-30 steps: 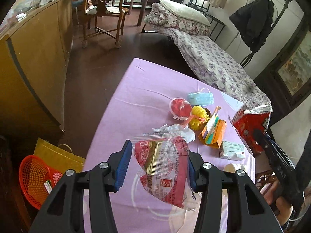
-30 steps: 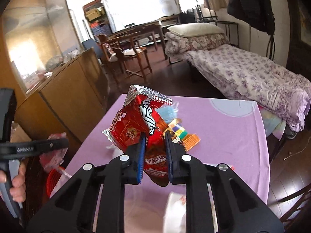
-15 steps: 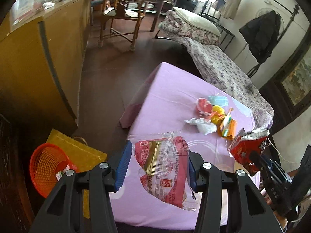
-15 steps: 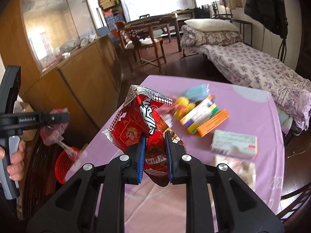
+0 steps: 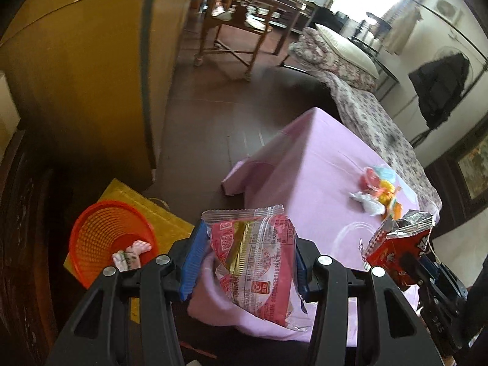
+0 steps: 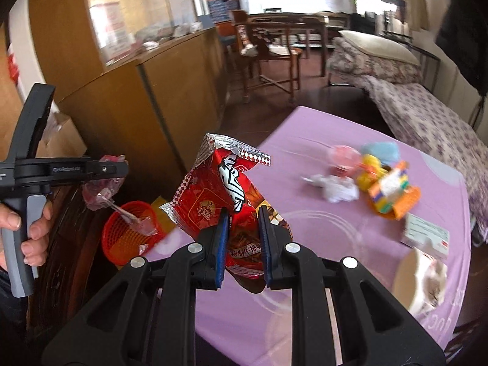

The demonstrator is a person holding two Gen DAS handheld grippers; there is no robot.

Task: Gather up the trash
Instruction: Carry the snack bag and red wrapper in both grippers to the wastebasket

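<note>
Dark wooden floor fills the left wrist view, with a lilac-clothed table running off to the right. Up front, the left gripper has its blue pads clamped on a clear-and-pink crinkled plastic wrapper, held in the air over the near table corner. Down to the left, on the floor, sits the round orange mesh bin, with a scrap or two already lying inside; it rests against a flat yellow bag. Far across the cloth, a small heap of leftover litter waits, blurred, so I can't sort out each piece.

Over to the right wrist view now: a tall wooden cabinet stands behind, with the same lilac cloth below. The right gripper is pinched tight on a red foil snack bag, torn top standing upright. At the left edge, a hand grips the other tool's handle, and beneath its dangling wrapper the orange bin shows again.
</note>
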